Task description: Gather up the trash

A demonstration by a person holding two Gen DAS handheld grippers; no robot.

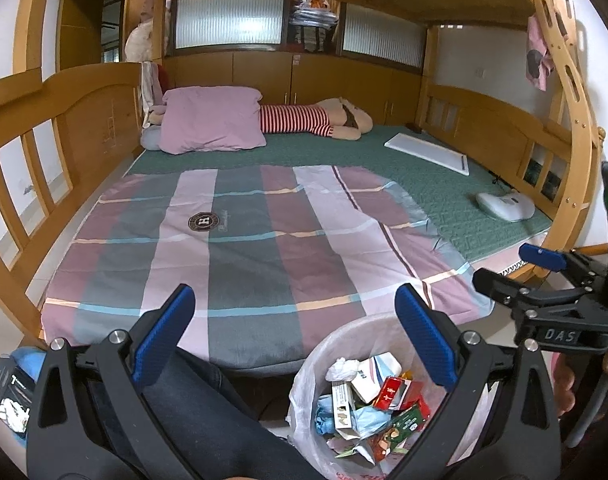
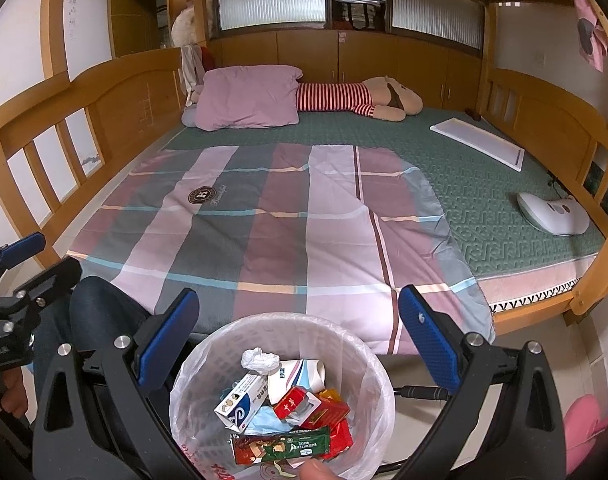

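Cardboard boxes [image 2: 239, 402] and foil wrappers [image 2: 281, 446] sat light and crushable inside the bin [image 2: 207, 348]; both grippers, left [image 1: 293, 330] and right [image 2: 299, 332], hovered above it, jaws spread, empty.

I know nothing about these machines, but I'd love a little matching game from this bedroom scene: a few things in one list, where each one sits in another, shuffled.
Things:
1. crumpled white tissue
2. striped plush toy
3. flat white board
4. pink pillow

Places:
A. far end of the bed, left side
B. inside the white lined trash basket
C. on the green mat, right side
D. lying along the far end, right of the pillow

Pairs: 1-B, 2-D, 3-C, 4-A
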